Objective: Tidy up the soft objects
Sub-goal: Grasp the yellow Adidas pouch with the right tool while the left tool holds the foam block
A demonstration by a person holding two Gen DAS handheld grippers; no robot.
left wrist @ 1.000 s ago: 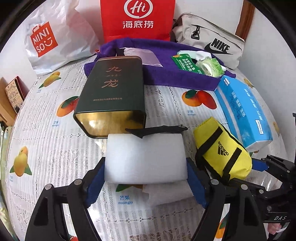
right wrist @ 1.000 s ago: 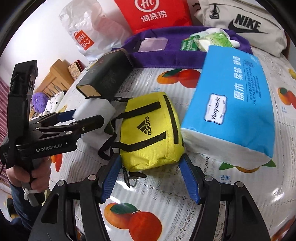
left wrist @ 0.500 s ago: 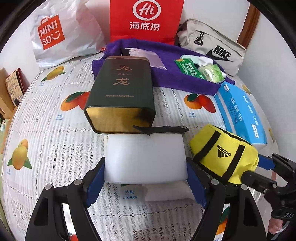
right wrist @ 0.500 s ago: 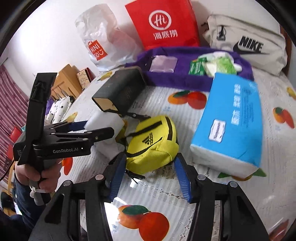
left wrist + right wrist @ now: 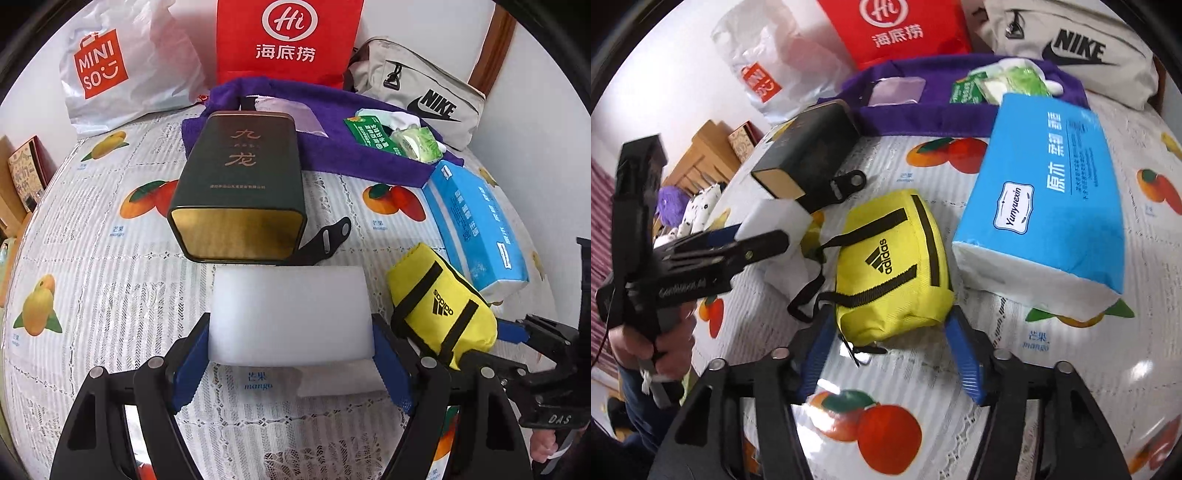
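Note:
A white foam block (image 5: 291,314) is clamped between the blue pads of my left gripper (image 5: 290,328), just in front of a dark green tin (image 5: 240,184). The right wrist view shows the same block (image 5: 772,218) in the left gripper (image 5: 753,243), held off the cloth. A yellow Adidas pouch (image 5: 894,266) lies on the fruit-print tablecloth (image 5: 923,369). Its near end sits between the pads of my right gripper (image 5: 889,319), whose jaws are opening and barely touch it. In the left wrist view, the pouch (image 5: 439,310) is to the right of the foam.
A blue tissue pack (image 5: 1045,199) lies right of the pouch. At the back are a purple towel (image 5: 332,147) with small green packets, a grey Nike bag (image 5: 417,92), a red bag (image 5: 284,37) and a white Miniso bag (image 5: 110,74). A black strap (image 5: 325,236) lies by the tin.
Half a second ago the right jaws squeezed the pouch narrower and held it higher. Now they stand wider and the pouch lies fuller on the cloth. The left gripper keeps the foam.

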